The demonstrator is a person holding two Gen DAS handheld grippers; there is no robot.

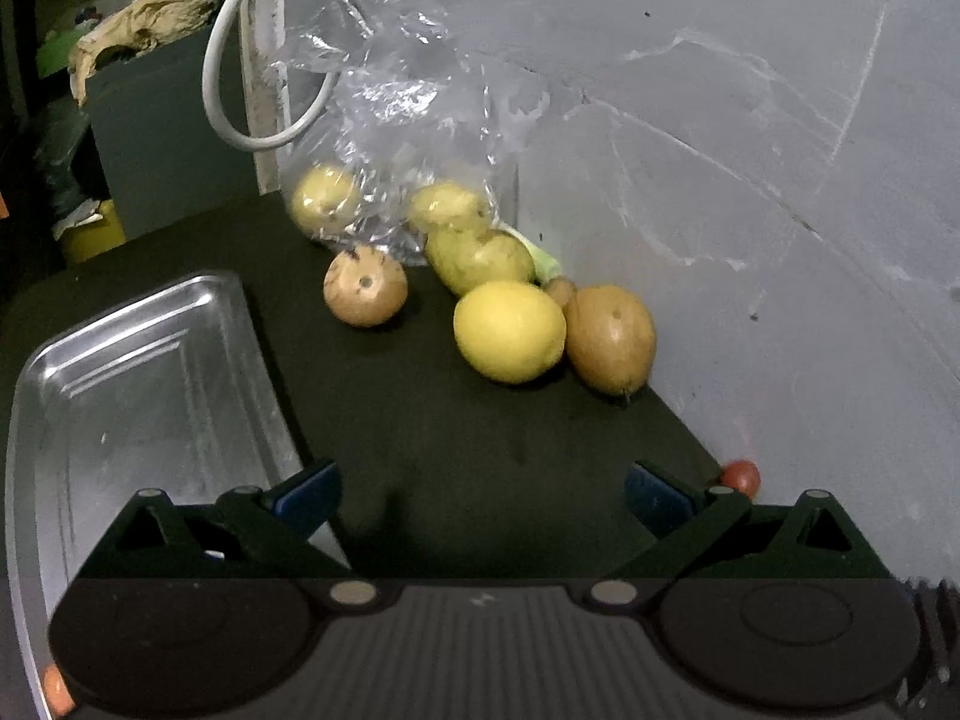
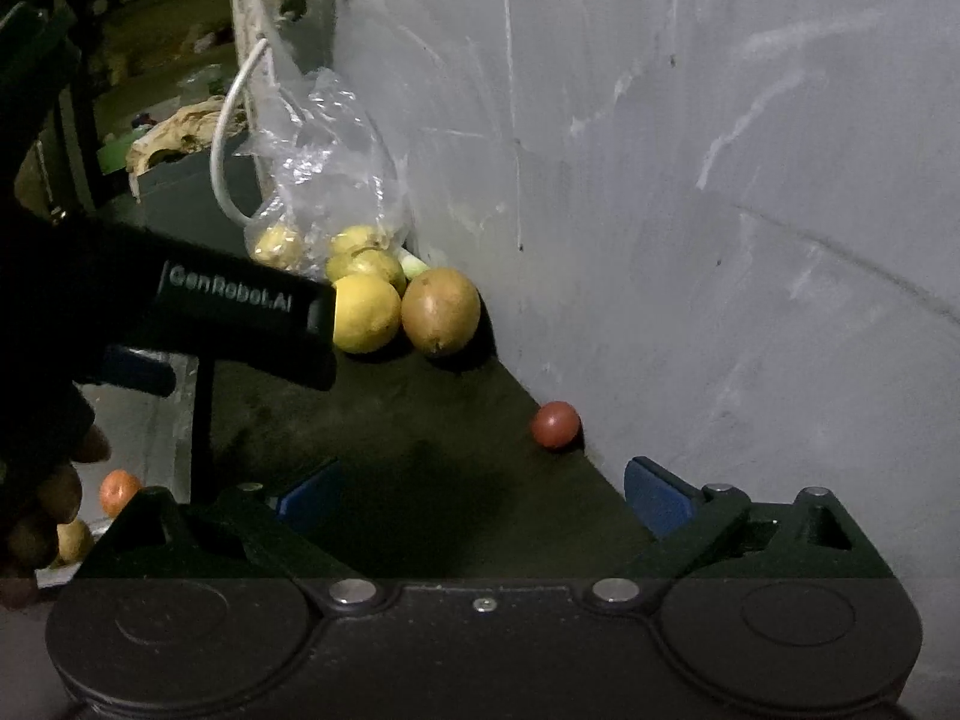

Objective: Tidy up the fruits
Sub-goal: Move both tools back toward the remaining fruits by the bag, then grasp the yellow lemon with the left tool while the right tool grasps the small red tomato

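Left wrist view: left gripper (image 1: 483, 495), blue-padded fingers (image 1: 309, 495) spread wide, nothing between them, poised over a dark matte tabletop (image 1: 420, 432). Metal tray (image 1: 138, 384), shallow, rounded corners, scuffed sheen, at left; a small orange fruit (image 1: 57, 690) shows at its near edge. Loose fruit toward the wall: smooth yellow lemon (image 1: 510, 330), touching a brownish oval fruit (image 1: 611, 339); a speckled brown round fruit (image 1: 365, 286) apart to the left; paler yellow-green fruits spilling from a crinkled clear plastic bag (image 1: 390, 96). Judged firm, round, of moderate weight, liable to roll; best taken across the widest girth, the waxy lemon rind perhaps slippery. Right wrist view: right gripper (image 2: 483, 495), fingers likewise apart and empty. Small red fruit (image 2: 555, 424), smooth, glossy, alone beside the grey scratched wall (image 2: 720, 180); judged light, possibly soft, wanting gentle pressure. The other gripper's black body crosses at left, partly hiding the lemon; a gloved hand (image 2: 36, 516) at the lower left edge.
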